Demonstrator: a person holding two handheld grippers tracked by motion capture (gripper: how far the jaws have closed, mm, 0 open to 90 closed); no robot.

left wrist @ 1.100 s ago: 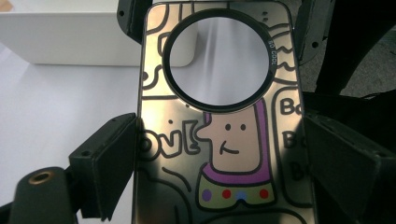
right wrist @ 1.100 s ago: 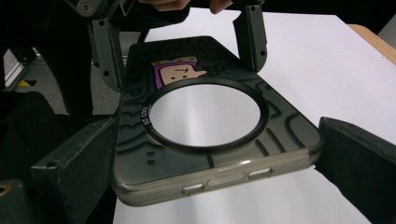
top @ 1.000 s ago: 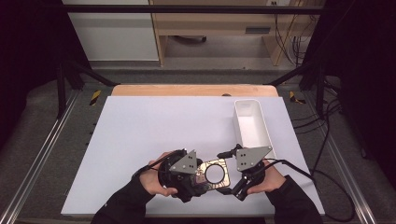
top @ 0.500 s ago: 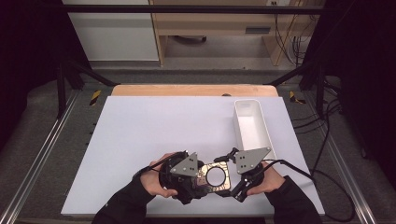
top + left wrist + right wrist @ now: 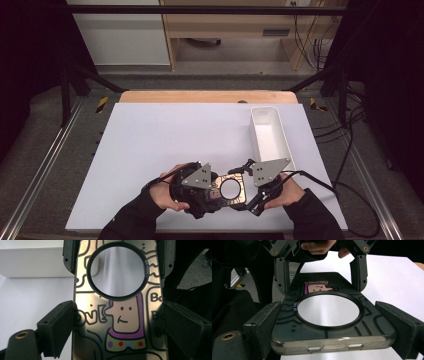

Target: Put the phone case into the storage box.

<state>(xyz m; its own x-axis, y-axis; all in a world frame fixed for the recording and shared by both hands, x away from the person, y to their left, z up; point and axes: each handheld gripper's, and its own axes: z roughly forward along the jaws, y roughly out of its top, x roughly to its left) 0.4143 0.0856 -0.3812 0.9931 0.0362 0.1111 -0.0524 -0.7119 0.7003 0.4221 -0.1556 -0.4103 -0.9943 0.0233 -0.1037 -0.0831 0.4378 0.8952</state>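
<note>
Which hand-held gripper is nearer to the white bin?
Right. The right hand-held gripper grips the phone case just below the white bin, at its near end. The left hand-held gripper grips the case's other side, farther left.

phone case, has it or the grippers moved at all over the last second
Hardly. The phone case sits at the same spot near the table's front edge, clamped between the left gripper and right gripper as before. The white bin has not moved.
</note>
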